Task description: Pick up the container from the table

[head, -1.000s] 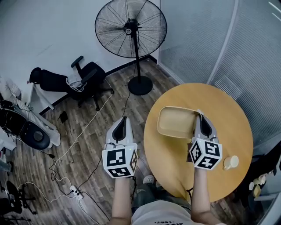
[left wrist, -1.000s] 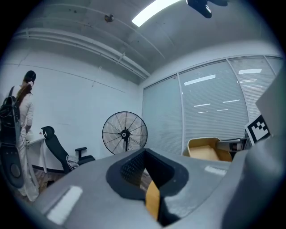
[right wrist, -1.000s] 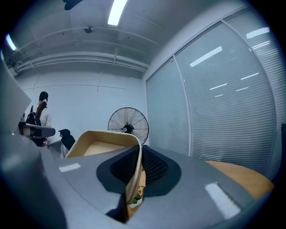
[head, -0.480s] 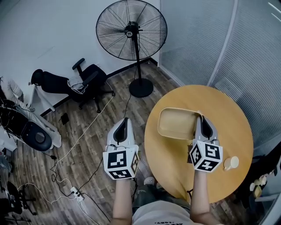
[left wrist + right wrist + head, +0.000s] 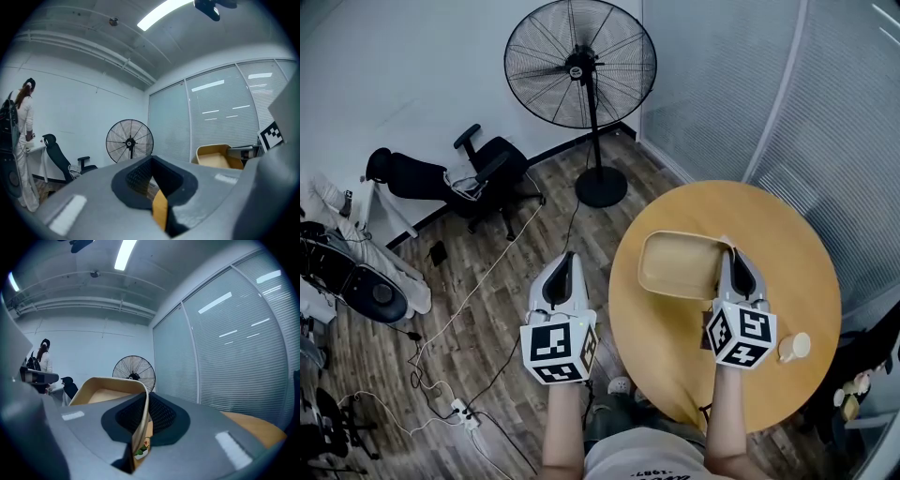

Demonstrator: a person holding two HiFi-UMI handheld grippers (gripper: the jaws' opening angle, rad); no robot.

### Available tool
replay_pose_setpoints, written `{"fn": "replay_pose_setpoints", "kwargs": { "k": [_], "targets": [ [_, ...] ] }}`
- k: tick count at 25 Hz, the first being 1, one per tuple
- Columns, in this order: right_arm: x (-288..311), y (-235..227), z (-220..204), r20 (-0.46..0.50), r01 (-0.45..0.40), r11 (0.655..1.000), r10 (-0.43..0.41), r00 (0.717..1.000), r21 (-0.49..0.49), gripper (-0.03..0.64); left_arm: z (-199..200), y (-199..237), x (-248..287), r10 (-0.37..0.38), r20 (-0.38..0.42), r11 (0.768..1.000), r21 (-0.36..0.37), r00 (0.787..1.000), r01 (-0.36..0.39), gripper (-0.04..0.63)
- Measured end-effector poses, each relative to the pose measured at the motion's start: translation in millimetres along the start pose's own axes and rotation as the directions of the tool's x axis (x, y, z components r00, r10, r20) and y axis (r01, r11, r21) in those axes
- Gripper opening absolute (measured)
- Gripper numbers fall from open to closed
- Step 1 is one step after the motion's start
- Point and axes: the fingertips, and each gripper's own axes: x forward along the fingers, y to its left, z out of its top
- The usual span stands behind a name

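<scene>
Tan container (image 5: 675,264) over desk (image 5: 787,234), right claw (image 5: 727,249) clenched on its thin right wall; left claw (image 5: 566,255) closed, empty, beside desk. Risk: one-sided rim grip, far side droops, wall slips out.

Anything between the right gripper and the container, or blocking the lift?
Nothing visible. The right gripper is shut on the wall of the shallow tan rectangular container, and nothing lies in or over it. The small white object on the round wooden table sits apart.
</scene>
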Motion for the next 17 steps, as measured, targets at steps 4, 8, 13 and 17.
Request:
{"fn": "replay_pose_setpoints", "kwargs": {
  "k": [4, 8, 13, 17],
  "targets": [
    [-1.3, -0.1, -0.5, -0.001, 0.002, 1.000, -0.002, 1.000, -0.005, 0.041, -2.1, -0.8, -1.3, -0.003, -0.002, 1.000, -0.005, 1.000, 0.003, 0.002],
    [0.4, 0.8, -1.0, 0.000, 0.001, 1.000, -0.001, 1.000, -0.001, 0.041, -3.0, 0.0, 0.2, -0.005, -0.005, 1.000, -0.006, 1.000, 0.005, 0.002],
    [1.3, 1.3, -1.5, 0.000, -0.003, 1.000, 0.003, 1.000, 0.002, 0.041, -3.4, -0.2, 2.2, -0.004, -0.005, 1.000, -0.008, 1.000, 0.004, 0.002],
    [-0.1, 2.0, -3.0, 0.003, -0.004, 1.000, 0.004, 1.000, 0.002, 0.041, -4.5, -0.2, 1.2, -0.005, -0.002, 1.000, -0.006, 1.000, 0.005, 0.002]
  ]
}}
